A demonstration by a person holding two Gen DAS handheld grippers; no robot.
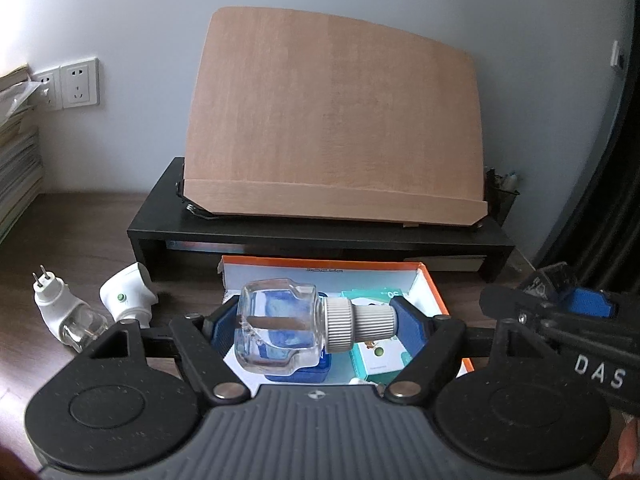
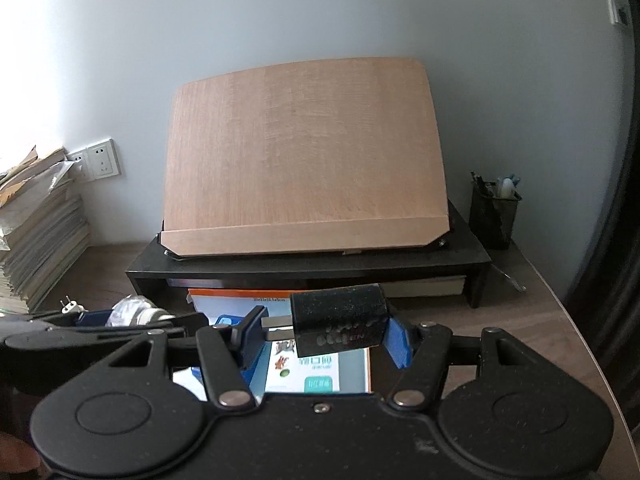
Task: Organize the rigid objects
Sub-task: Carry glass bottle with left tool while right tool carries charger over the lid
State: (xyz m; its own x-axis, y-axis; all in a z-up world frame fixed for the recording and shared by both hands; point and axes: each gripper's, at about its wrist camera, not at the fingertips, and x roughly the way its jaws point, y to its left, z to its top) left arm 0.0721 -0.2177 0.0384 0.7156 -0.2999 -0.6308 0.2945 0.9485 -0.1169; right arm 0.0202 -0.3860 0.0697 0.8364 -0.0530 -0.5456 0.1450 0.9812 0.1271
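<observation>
Dark wood-grain worktop against a pale grey wall. Black riser shelf at the back carries a tilted wooden board. Double wall socket and paper stack sit left; mesh pen cup far right. Open orange-edged box lies in front of the shelf. Left claw clamps a clear glass bottle sideways above the box. Right claw grips a black plug adapter, also over the box. Two white plug-in heaters lie on the worktop left of the box.
</observation>
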